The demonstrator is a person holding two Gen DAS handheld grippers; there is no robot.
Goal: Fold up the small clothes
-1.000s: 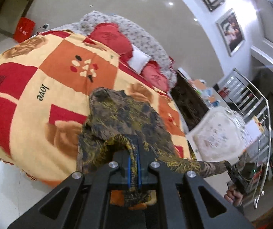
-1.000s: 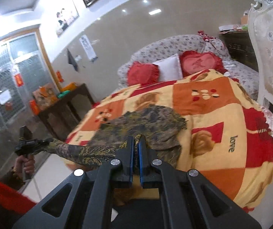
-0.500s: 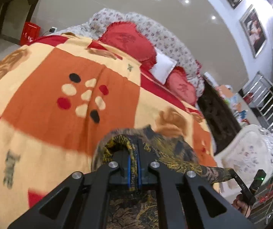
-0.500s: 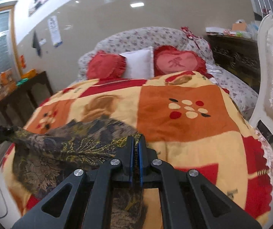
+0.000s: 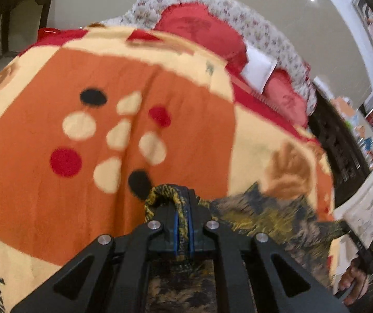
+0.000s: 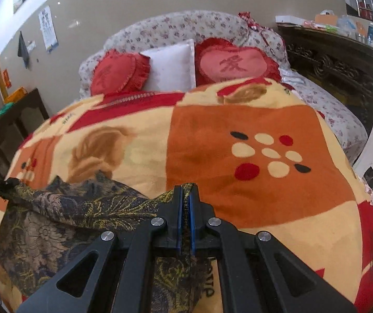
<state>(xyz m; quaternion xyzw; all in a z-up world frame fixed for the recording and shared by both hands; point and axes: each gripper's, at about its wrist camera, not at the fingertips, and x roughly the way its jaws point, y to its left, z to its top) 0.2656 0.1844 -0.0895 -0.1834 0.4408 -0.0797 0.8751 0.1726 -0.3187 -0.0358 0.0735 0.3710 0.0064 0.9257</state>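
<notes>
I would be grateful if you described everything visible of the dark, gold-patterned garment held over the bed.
The dark garment with gold leaf and flower print looks thin and soft. It is stretched between both grippers: the right gripper pinches one edge, the left gripper another, where its jaws are just opening with cloth between them. The rest drapes, creased, onto the orange, cream and red blanket.

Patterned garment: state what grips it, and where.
Both claws pinch the dark gold-patterned garment by its top edge: left claw at one end, right claw at the other.
</notes>
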